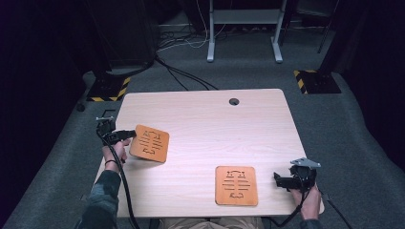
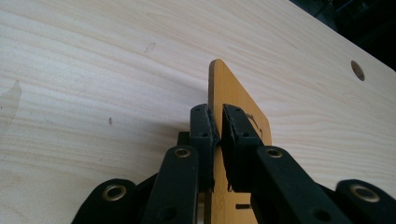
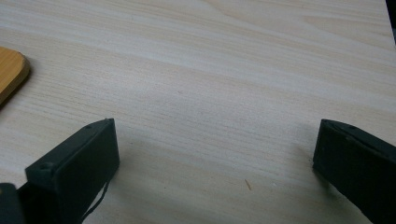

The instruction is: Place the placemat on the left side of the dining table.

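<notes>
Two orange-brown wooden coasters with cut-out patterns are on the light wooden table (image 1: 205, 119). The left coaster (image 1: 149, 143) is tilted, its left edge lifted off the top. My left gripper (image 1: 126, 135) is shut on that edge. In the left gripper view the coaster (image 2: 224, 88) stands edge-on, pinched between the black pads (image 2: 201, 128). The second coaster (image 1: 236, 185) lies flat near the front edge. My right gripper (image 1: 279, 180) rests just right of it, open, with bare table between its fingertips (image 3: 215, 144). A corner of that coaster (image 3: 9, 74) shows at the left of the right gripper view.
A round cable hole (image 1: 233, 101) sits near the table's far edge. Beyond the table are grey carpet, cables (image 1: 186, 76), a white desk frame (image 1: 243, 28) and two black-and-yellow striped bases (image 1: 110, 90). The person's forearms come in at the front corners.
</notes>
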Demonstrator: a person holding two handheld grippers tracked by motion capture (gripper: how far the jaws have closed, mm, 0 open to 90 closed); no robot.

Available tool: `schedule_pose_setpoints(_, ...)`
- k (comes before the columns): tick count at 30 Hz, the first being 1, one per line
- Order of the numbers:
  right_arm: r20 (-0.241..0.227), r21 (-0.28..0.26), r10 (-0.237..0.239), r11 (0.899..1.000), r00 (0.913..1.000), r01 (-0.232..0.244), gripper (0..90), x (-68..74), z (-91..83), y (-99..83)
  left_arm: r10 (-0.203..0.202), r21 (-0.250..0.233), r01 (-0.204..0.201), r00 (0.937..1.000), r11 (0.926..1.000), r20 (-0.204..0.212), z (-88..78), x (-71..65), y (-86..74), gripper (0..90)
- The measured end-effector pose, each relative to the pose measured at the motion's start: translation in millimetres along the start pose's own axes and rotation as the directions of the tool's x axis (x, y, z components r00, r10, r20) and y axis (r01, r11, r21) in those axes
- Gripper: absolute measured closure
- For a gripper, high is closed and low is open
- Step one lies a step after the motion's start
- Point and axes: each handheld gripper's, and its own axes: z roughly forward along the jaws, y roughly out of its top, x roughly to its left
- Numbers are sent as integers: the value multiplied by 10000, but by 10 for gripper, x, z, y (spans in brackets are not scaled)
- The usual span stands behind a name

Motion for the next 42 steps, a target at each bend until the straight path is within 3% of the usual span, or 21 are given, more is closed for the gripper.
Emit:
schedule_pose_setpoints(4,0,0,0,10000,10000,0,0,0,0,0,-44,-12,44,10000,10000,11,8,46,-13,827)
schedule_pose_setpoints(6,-2,3,2,10000,10000,-2,0,0,0,0,98,-85,-101,9995,9999,-300,3,59,-18,840)
schedule_pose_setpoints(7,-2,2,3,10000,10000,-3,0,0,0,0,161,-97,-165,9990,9998,-408,1,70,-17,898)
schedule_pose_setpoints(9,-3,1,2,10000,10000,-2,0,0,0,0,21,-51,-23,9997,10000,-250,1,94,-23,899)
schedule_pose_setpoints(16,0,1,2,10000,10000,-2,0,0,0,0,91,-35,-92,9991,10000,-420,44,99,-51,898)
schedule_pose_setpoints(23,1,-1,2,10000,10000,-2,0,0,0,0,541,150,-531,9953,9985,-799,61,74,-79,894)
schedule_pose_setpoints(28,2,-2,2,10000,10000,-2,0,0,0,0,1479,356,-1447,9818,9888,-1195,74,20,-137,806)
schedule_pose_setpoints(31,2,-2,0,10000,10000,0,0,0,0,-1,1589,434,-1550,9810,9870,-1113,75,-6,-164,655)
schedule_pose_setpoints(34,7,-1,5,10000,10000,-5,0,1,0,-1,2135,547,-2083,9696,9765,-1195,46,-53,-177,501)
schedule_pose_setpoints(35,7,-1,8,10000,10000,-8,0,1,0,-1,2346,503,-2300,9639,9719,-1257,32,-73,-184,446)
schedule_pose_setpoints(37,10,-1,7,10000,10000,-7,0,1,-1,-1,2802,416,-2771,9464,9599,-1607,10,-123,-217,372)
schedule_pose_setpoints(38,5,5,-4,10000,10000,4,0,1,-1,-1,2926,326,-2913,9421,9561,-1641,-5,-144,-248,335)
schedule_pose_setpoints(40,4,5,-7,10000,10000,7,0,0,-1,-1,2927,211,-2931,9431,9558,-1580,-35,-157,-295,281)
schedule_pose_setpoints(42,4,3,-1,10000,10000,1,0,1,-1,-1,3128,162,-3147,9346,9491,-1695,-53,-169,-339,247)
